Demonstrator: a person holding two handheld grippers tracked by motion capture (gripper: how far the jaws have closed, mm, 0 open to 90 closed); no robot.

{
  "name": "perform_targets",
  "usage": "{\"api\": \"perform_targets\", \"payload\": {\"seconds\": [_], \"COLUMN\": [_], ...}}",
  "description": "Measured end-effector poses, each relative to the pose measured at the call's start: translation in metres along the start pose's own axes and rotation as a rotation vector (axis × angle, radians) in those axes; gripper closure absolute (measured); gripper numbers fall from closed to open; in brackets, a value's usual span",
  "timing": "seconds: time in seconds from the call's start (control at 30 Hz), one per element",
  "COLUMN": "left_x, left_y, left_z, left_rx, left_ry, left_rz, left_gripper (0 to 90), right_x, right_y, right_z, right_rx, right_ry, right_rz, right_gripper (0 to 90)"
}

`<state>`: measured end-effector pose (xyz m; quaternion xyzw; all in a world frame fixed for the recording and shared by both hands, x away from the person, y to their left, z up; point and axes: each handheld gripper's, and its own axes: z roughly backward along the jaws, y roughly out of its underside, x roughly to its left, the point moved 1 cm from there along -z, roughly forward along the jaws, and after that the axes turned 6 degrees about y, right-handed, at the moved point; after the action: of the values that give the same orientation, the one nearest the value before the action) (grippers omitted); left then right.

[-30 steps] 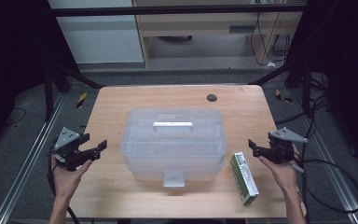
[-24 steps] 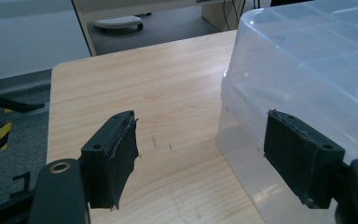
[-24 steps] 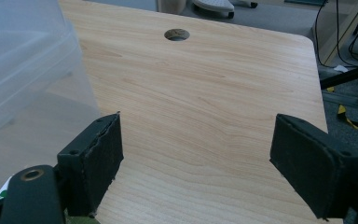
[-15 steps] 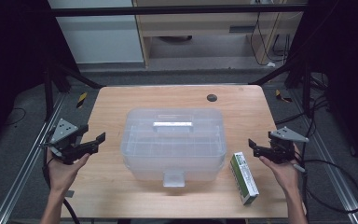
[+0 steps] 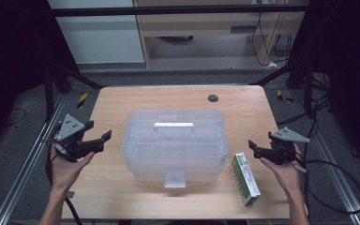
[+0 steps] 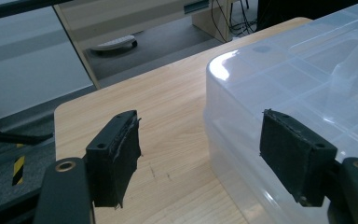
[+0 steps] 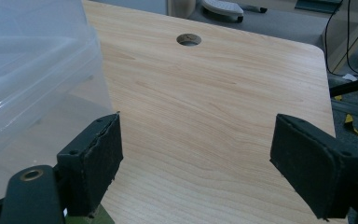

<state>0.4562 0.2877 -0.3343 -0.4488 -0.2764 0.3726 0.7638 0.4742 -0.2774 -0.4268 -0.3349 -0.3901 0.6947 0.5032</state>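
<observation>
- My left gripper (image 5: 101, 140) and right gripper (image 5: 255, 147) hover with jaws spread wide, holding nothing, flanking the clear storage box (image 5: 176, 143).
- Box sits mid-table (image 5: 122, 201), long axis left to right, front latch (image 5: 174, 180) toward me.
- Looks light, smooth, likely slippery; I'd take the lid handle (image 5: 173, 125).

Light wooden table (image 5: 136, 101) with a round cable hole (image 5: 213, 98), set on grey floor (image 5: 206, 65). Beyond, a pale cabinet (image 5: 98, 33) beside a wooden desk (image 5: 201, 21). Black frame bars (image 5: 168, 10) across, cables (image 5: 272, 33) at right, dim surroundings.
</observation>
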Motion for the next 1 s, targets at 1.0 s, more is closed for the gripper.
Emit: {"api": "perform_targets", "payload": {"seconds": [1.0], "left_x": [-0.035], "left_y": [-0.033], "left_z": [-0.028], "left_rx": [0.056], "left_ry": [0.066], "left_rz": [-0.174], "left_gripper": [27.2], "right_x": [0.0], "right_y": [0.003], "right_z": [-0.001], "right_rx": [0.025], "right_ry": [-0.005], "right_rz": [0.003], "right_gripper": [16.8]}}
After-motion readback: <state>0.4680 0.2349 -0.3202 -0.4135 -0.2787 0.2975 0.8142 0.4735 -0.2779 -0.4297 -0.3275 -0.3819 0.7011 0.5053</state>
